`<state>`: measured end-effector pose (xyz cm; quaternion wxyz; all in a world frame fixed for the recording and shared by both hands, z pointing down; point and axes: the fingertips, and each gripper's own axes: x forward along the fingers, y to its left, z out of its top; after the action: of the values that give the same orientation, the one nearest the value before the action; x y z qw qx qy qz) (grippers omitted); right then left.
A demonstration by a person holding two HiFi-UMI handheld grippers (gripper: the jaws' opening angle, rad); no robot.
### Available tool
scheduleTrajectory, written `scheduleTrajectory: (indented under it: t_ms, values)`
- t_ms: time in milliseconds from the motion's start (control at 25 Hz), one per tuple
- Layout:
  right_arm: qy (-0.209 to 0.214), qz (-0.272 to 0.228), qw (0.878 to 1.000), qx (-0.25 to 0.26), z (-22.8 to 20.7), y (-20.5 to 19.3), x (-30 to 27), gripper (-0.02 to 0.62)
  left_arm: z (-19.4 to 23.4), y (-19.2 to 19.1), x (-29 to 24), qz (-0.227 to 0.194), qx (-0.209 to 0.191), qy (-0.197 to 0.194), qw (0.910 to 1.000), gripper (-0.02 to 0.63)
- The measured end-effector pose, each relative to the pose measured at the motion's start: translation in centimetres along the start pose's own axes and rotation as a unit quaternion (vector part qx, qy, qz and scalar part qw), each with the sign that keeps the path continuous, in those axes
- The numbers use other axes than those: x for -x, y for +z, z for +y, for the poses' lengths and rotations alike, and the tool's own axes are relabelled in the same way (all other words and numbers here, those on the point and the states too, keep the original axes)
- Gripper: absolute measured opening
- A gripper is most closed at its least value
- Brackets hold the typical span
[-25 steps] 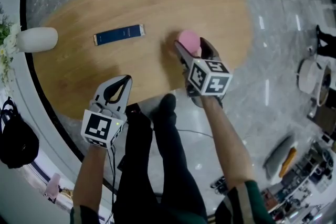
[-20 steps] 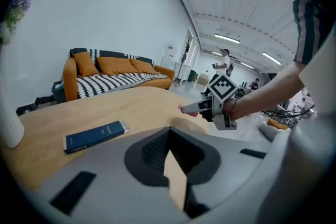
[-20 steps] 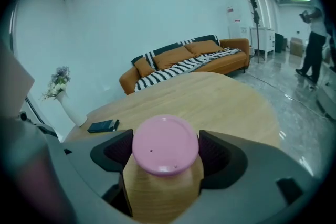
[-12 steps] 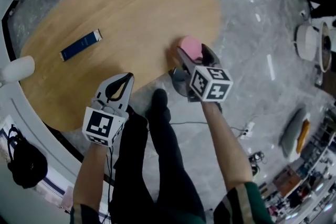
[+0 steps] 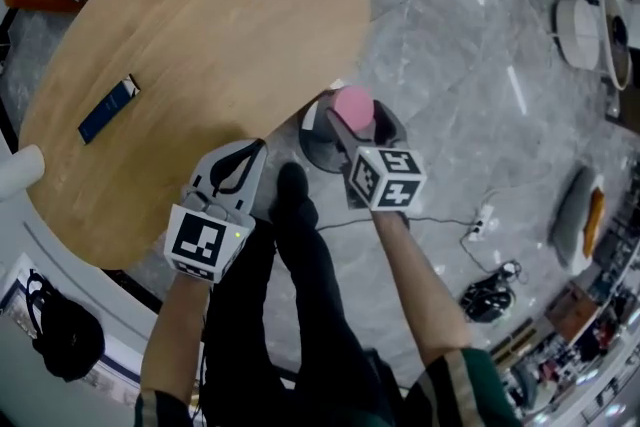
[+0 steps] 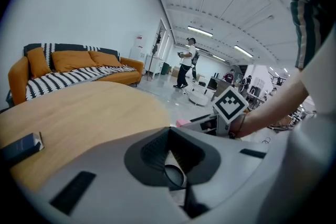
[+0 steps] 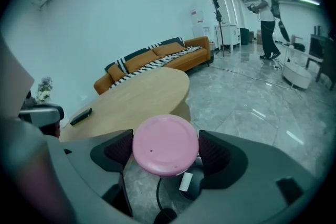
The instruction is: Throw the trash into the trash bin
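Held the pink lid in the right claw, just above the bin.
Squeezed the lid between both jaws, with the dark bin straight below on the floor, white scrap inside. Had the left claw closed on nothing, off to the right claw's left, by the table edge.

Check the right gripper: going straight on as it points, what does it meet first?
Likely the rounded end of the oval wooden table beyond the pink round disc the right gripper holds; it may clear the top.
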<state>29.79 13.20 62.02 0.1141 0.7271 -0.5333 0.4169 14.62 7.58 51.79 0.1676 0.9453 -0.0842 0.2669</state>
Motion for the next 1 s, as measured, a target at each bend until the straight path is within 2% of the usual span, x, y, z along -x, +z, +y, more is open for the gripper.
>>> scheduleTrajectory:
  t_ms: [200, 320, 560, 840, 1000]
  values:
    - [-0.019, 0.038, 0.999, -0.016, -3.9, -7.1, -1.1, 0.388, -2.3, -1.5, -2.6, 0.015, -0.024, -0.026, 0.9993, 0.0]
    - [-0.025, 0.059, 0.998, -0.026, -5.3, -10.8, -2.5, 0.388, -2.8, -2.8, -3.7, 0.022, -0.044, -0.028, 0.9984, 0.0]
    - [-0.019, 0.098, 0.994, -0.039, -6.6, -16.4, -6.1, 0.388, -3.1, -4.4, -5.4, 0.013, -0.035, -0.034, 0.9987, 0.0]
    - [-0.01, 0.143, 0.989, -0.043, -7.6, -20.3, -9.2, 0.388, -2.5, -6.2, -5.3, 0.021, -0.037, -0.033, 0.9986, 0.0]
    - [-0.023, 0.162, 0.985, -0.054, -8.2, -21.6, -9.5, 0.388, -1.8, -7.4, -4.5, 0.028, -0.037, -0.031, 0.9984, 0.0]
